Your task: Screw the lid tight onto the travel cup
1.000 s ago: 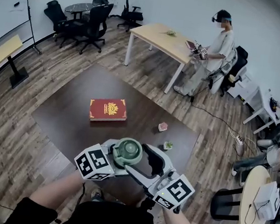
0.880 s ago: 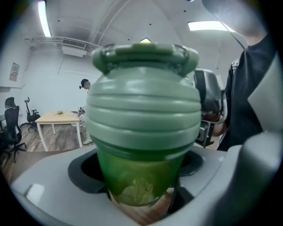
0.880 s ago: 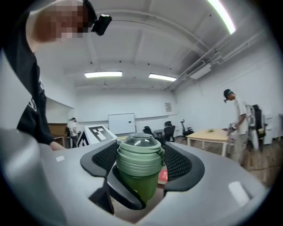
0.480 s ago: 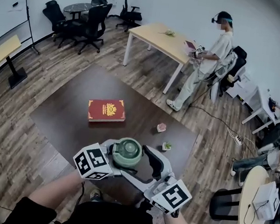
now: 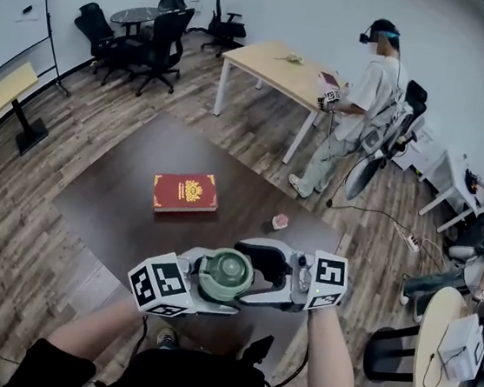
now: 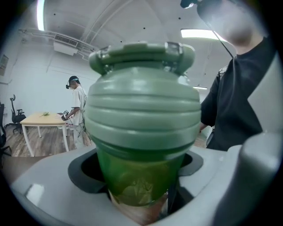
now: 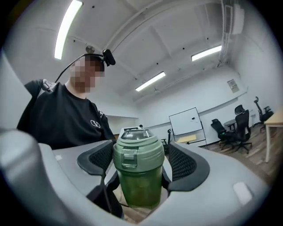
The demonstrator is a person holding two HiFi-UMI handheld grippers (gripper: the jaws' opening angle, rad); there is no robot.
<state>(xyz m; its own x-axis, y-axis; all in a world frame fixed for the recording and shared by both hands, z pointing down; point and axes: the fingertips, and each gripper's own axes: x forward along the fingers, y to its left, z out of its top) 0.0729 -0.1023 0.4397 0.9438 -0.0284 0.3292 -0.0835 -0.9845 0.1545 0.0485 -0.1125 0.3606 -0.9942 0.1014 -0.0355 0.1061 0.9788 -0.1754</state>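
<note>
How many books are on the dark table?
1: the red book lies near the middle of the dark table. Part of the table's near edge is covered, so another could be hidden.

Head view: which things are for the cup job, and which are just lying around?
For the job:
- cup, gripped by the left gripper
- lid, on the cup
- right gripper, its jaws just been opening, not touching the lid between them

Lying about:
- red book
- small pink thing
Both sit on the dark table.
</note>
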